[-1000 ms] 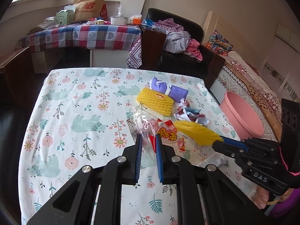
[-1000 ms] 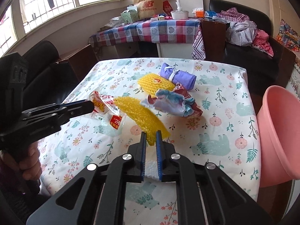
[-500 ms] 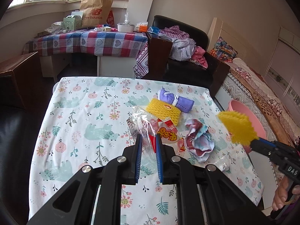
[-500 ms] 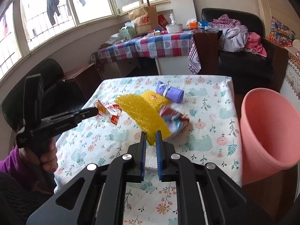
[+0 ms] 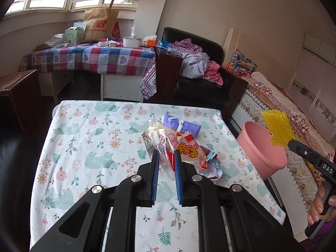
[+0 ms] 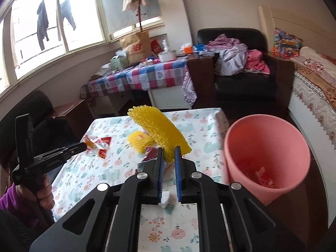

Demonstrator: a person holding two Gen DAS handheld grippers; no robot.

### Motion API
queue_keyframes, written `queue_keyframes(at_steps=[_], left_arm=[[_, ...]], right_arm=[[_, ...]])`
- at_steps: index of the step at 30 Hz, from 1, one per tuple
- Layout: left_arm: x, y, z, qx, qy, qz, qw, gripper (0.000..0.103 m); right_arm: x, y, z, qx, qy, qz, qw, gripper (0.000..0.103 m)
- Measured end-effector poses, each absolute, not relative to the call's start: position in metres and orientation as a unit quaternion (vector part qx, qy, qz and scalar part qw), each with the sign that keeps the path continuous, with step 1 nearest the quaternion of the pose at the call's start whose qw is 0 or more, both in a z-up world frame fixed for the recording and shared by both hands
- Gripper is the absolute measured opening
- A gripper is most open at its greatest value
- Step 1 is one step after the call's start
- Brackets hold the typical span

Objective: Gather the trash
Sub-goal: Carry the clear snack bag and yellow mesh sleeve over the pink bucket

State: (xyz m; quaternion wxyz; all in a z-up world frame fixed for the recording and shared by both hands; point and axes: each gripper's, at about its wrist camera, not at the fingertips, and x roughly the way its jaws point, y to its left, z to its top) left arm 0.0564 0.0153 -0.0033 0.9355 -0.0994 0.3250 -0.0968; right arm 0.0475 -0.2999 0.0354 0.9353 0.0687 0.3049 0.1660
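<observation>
My left gripper [image 5: 166, 157] is shut on a bundle of clear plastic and a red-and-white snack wrapper [image 5: 187, 147], held just above the floral tablecloth [image 5: 94, 147]. In the right wrist view the left gripper [image 6: 84, 145] holds the snack wrapper [image 6: 98, 145] at the left. My right gripper [image 6: 168, 153] is shut on a yellow foam net [image 6: 161, 132], which sticks up and to the left. From the left wrist view the yellow foam net [image 5: 277, 126] hangs beside the rim of the pink bin [image 5: 260, 147]. The pink bin [image 6: 266, 151] holds some scraps.
On the table lie a second yellow foam net [image 6: 139, 139], a purple roll [image 5: 182, 124], a crumpled wrapper [image 5: 212, 163] and a white scrap [image 6: 168, 197]. A black armchair [image 6: 241, 84] with clothes stands behind; a bed [image 6: 315, 88] runs along the right.
My right gripper has lifted the yellow foam net off the table and carried it right, to the pink bin. My left gripper has risen a little with the wrapper.
</observation>
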Motion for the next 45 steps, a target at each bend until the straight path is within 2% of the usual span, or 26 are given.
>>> queue_keyframes(at_steps=[24, 45], left_arm=[[0.092, -0.114, 0.043, -0.050, 0.268, -0.220, 0.936, 0.013], [0.133, -0.237, 0.015, 0.007, 0.304, -0.299, 0.904, 0.013]], right_arm=[[0.041, -0.419, 0.012, 0.163, 0.280, 0.014, 0.946, 0.010], [0.071, -0.453, -0.026, 0.203, 0.297, -0.010, 0.933, 0.010]])
